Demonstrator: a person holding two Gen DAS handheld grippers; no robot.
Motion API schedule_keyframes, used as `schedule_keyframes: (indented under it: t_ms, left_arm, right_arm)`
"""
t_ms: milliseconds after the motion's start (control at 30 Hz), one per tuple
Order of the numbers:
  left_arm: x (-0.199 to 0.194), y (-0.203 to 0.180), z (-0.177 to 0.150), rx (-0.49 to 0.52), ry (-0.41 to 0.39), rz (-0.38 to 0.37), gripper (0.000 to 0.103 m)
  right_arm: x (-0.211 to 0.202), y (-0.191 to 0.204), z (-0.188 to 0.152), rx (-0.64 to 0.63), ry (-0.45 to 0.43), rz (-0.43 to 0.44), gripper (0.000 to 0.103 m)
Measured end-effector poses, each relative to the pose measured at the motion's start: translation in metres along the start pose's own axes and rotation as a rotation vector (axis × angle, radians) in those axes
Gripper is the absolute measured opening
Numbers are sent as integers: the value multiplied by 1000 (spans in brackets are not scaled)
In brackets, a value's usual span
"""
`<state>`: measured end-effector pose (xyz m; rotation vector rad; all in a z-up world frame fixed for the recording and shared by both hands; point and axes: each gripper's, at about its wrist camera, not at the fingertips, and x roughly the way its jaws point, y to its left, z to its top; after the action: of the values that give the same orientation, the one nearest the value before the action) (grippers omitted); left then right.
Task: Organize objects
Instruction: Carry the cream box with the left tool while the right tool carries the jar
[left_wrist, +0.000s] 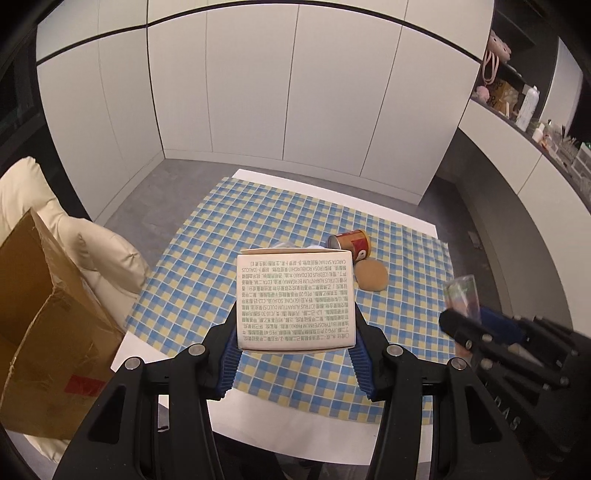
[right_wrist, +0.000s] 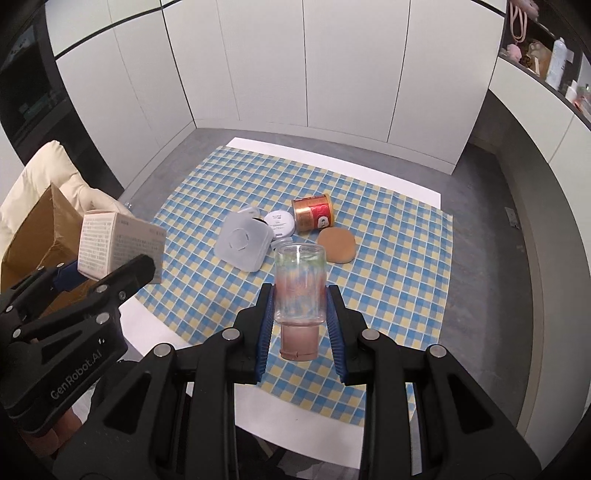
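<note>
The left gripper (left_wrist: 297, 354) has its blue ribbed fingers (left_wrist: 231, 363) closed on the near end of a small cream cardboard carton printed with fine text (left_wrist: 295, 299), held up above the table (left_wrist: 325, 439) with its printed face toward the camera. The carton looks light and thin-walled, so a hard squeeze would likely dent it. The flat side panels give the ribbed pads plenty of friction, and the present hold low on those panels seems sound, though the far end overhangs and could swing if jolted.

The right gripper (right_wrist: 300, 314) holds a clear plastic bottle with a pinkish cap (right_wrist: 300, 291), fingers (right_wrist: 266, 321) closed on the cylindrical body, cap pointing back toward the camera. The smooth, round wall is probably slippery and may flex a little; gripping across the middle of the barrel, as here, looks safer than pinching near the cap.

On the blue-and-yellow checked cloth (right_wrist: 388, 295) lie a translucent white plastic box (right_wrist: 242, 245), a round white compact (right_wrist: 280, 221), a red-and-gold tin can on its side (right_wrist: 312, 214) and a flat tan round pad (right_wrist: 336, 245). The can would likely roll and feels the heaviest by its look; the pad looks soft and thin, awkward to pick up from flat.

An open brown cardboard box (left_wrist: 48, 332) stands at the left beside the table, next to a cream cushion (left_wrist: 107, 251); it is plausibly where the held things go.
</note>
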<state>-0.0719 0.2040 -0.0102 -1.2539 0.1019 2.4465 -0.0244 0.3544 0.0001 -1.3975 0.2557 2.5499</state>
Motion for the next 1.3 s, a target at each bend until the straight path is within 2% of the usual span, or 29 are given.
schedule_keyframes:
  t_ms: [167, 833, 1300]
  left_arm:
    - [-2, 4, 1, -12, 2, -10, 52]
    - [1, 36, -1, -43, -17, 37, 52]
    - [-9, 79, -6, -96, -42, 100, 52]
  right_arm:
    - [-4, 8, -4, -10, -12, -3, 29]
    - [8, 21, 0, -41, -5, 34, 29]
    - [16, 68, 10, -102, -17, 76, 29]
